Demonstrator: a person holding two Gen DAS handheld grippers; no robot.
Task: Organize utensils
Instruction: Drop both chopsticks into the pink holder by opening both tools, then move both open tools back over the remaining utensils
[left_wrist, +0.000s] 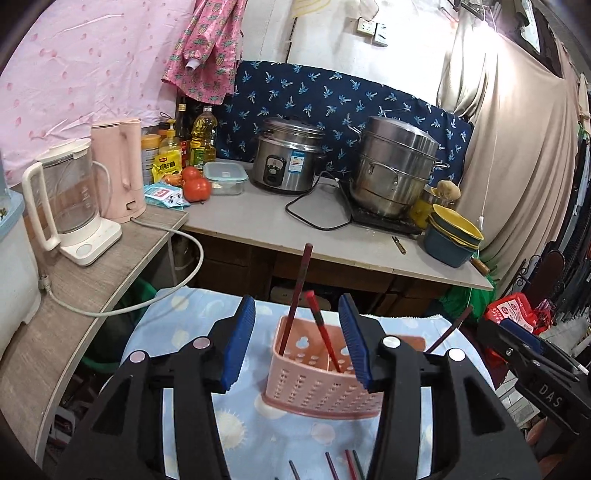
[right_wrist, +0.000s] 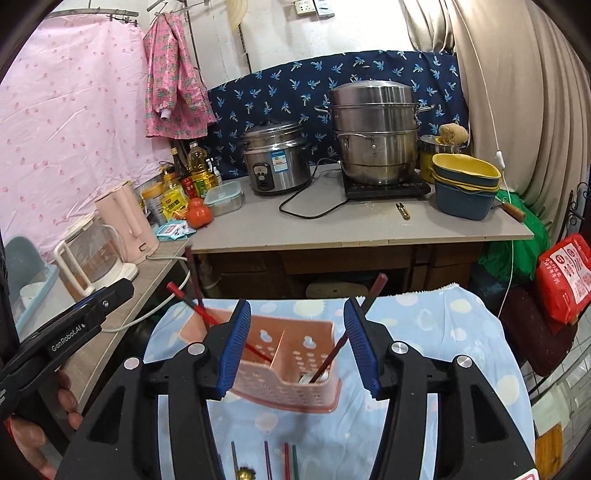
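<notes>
My left gripper (left_wrist: 297, 341) stands with its blue pads apart and nothing pressed between them; the pink utensil basket (left_wrist: 314, 384) shows through the gap, on the blue patterned cloth (left_wrist: 177, 332). My right gripper (right_wrist: 297, 345) is likewise parted and holds nothing, framing the same basket (right_wrist: 291, 380) from its other side.

Through the left camera I see a dark chopstick (left_wrist: 297, 295) and a bright red chopstick (left_wrist: 325, 334) standing tilted in the basket's near compartment, with a third dark stick (left_wrist: 448, 328) poking out past my right pad. Only the right camera shows the divider inside the basket and that third stick (right_wrist: 341, 341) leaning in the right compartment, beside something silvery at the bottom that I cannot make out.

Both views show loose chopsticks (right_wrist: 277, 461) lying on the cloth just below the jaws; the right one alone catches a gold-coloured object (right_wrist: 245, 472) at the edge.

The right camera also shows the person's hand (right_wrist: 44, 424) on the left gripper's handle. The left camera sees the right gripper's body (left_wrist: 532, 354) at its edge.
</notes>
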